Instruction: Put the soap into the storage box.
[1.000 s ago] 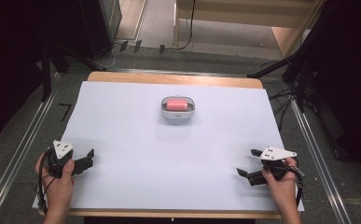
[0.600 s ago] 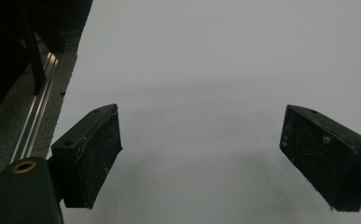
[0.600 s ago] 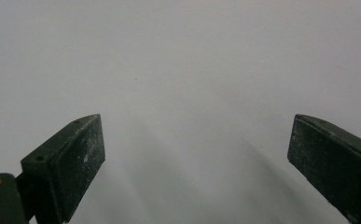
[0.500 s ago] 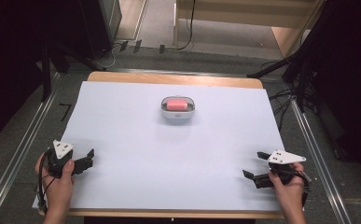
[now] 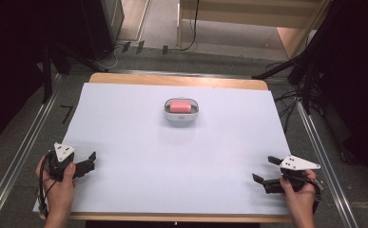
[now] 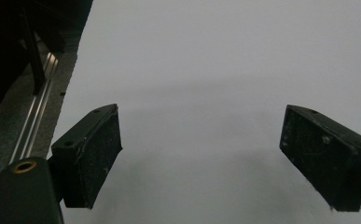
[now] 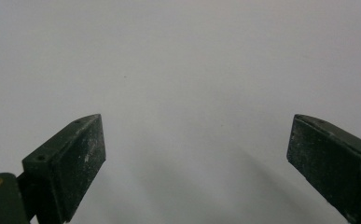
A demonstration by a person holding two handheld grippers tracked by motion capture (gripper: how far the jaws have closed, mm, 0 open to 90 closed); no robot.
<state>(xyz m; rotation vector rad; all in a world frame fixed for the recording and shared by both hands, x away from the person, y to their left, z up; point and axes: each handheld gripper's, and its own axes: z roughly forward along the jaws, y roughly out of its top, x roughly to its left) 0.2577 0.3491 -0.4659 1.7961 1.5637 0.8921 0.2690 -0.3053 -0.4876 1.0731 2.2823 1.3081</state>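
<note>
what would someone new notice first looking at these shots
The eye goes first to the small grey container with something pink inside, standing alone toward the far middle of the white table cover. Next come the two hand-held tools at the near corners: the left gripper and the right gripper, both with jaws spread wide and holding nothing.

High view: tabletop (image 5: 139,142) evenly lit from overhead, white sheet bright but not clipped; surroundings fall to near black at left and right edges. Slightly soft, low-res, mild compression. Small soft shadow under the container (image 5: 181,110). Both gripper views dim and grey, grainy, with vignetting toward the corners. Fingers (image 6: 92,154) cast faint diffuse shadows on the sheet; near fingers slightly blurred. No glare.
</note>
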